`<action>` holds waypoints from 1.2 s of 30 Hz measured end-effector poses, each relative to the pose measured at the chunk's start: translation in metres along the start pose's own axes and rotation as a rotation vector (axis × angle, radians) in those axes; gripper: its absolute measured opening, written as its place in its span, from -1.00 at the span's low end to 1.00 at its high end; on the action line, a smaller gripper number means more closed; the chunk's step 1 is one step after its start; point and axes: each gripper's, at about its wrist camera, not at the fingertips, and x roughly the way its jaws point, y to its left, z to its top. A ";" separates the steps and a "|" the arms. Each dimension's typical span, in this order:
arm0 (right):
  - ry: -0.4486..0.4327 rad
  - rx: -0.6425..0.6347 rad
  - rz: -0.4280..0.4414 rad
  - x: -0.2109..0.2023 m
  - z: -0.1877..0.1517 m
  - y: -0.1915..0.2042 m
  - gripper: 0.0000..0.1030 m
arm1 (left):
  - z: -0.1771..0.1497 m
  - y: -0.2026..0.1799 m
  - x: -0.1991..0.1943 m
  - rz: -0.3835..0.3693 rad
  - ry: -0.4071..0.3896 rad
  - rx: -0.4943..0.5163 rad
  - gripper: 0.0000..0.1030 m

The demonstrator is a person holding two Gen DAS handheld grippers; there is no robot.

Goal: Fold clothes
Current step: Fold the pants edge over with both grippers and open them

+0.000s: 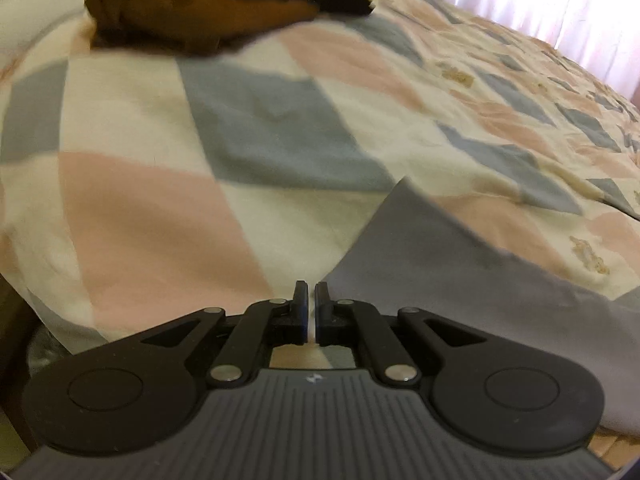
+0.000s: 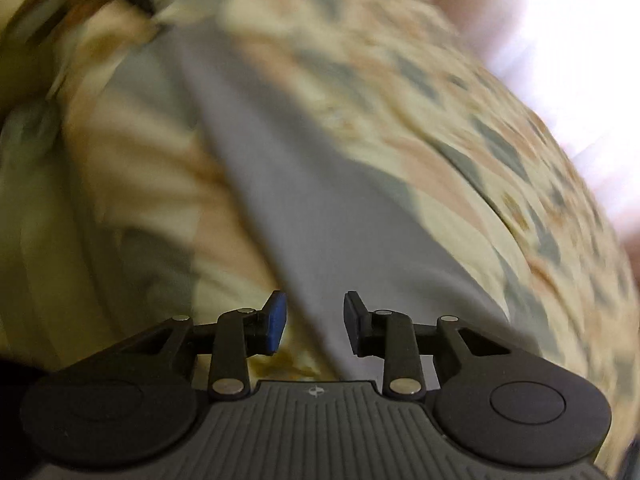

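Observation:
A plain grey garment [image 1: 460,280] lies flat on the checked bedspread [image 1: 160,200], its pointed corner reaching up just right of my left gripper [image 1: 311,292]. That gripper is shut, only a thin slit between its fingers and no cloth in it; the grey edge sits beside its right finger. In the blurred right wrist view the same grey garment [image 2: 300,184] runs as a long band from the upper left down under my right gripper [image 2: 314,308]. The right gripper is open, its blue-padded left finger [image 2: 277,320] over the bedspread [image 2: 460,128] and the other over the grey cloth.
A heap of brown and dark clothes [image 1: 208,8] lies at the far end of the bed. Bright pale curtains [image 1: 560,0] hang beyond the bed's right side. The bed's near edge drops off at the lower left [image 1: 24,320].

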 end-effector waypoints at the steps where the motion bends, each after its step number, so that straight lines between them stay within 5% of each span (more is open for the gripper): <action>1: 0.013 0.091 -0.028 0.000 -0.004 -0.017 -0.42 | 0.001 -0.009 -0.005 -0.024 -0.007 0.008 -1.00; 5: 0.099 0.389 -0.099 0.016 -0.036 -0.077 -0.43 | -0.006 -0.075 -0.009 -0.163 -0.021 0.176 -0.85; 8: 0.149 0.496 -0.118 0.025 -0.068 -0.103 -0.42 | -0.021 -0.114 0.015 -0.176 0.051 0.301 -0.79; 11: 0.165 0.558 -0.125 0.024 -0.091 -0.119 -0.41 | -0.025 -0.128 0.023 -0.128 0.093 0.322 -0.86; 16: 0.167 0.663 -0.129 0.015 -0.119 -0.146 -0.38 | -0.028 -0.167 -0.013 -0.154 0.066 0.365 -0.80; 21: 0.187 0.761 -0.138 0.010 -0.147 -0.171 -0.30 | -0.056 -0.225 -0.016 -0.098 0.221 0.454 -0.76; 26: 0.268 0.879 -0.189 -0.009 -0.165 -0.200 -0.24 | -0.053 -0.265 -0.077 -0.127 0.261 0.430 -0.45; 36: 0.123 0.942 -0.164 -0.105 -0.118 -0.215 -0.07 | -0.026 -0.320 -0.219 -0.185 0.174 0.492 -0.20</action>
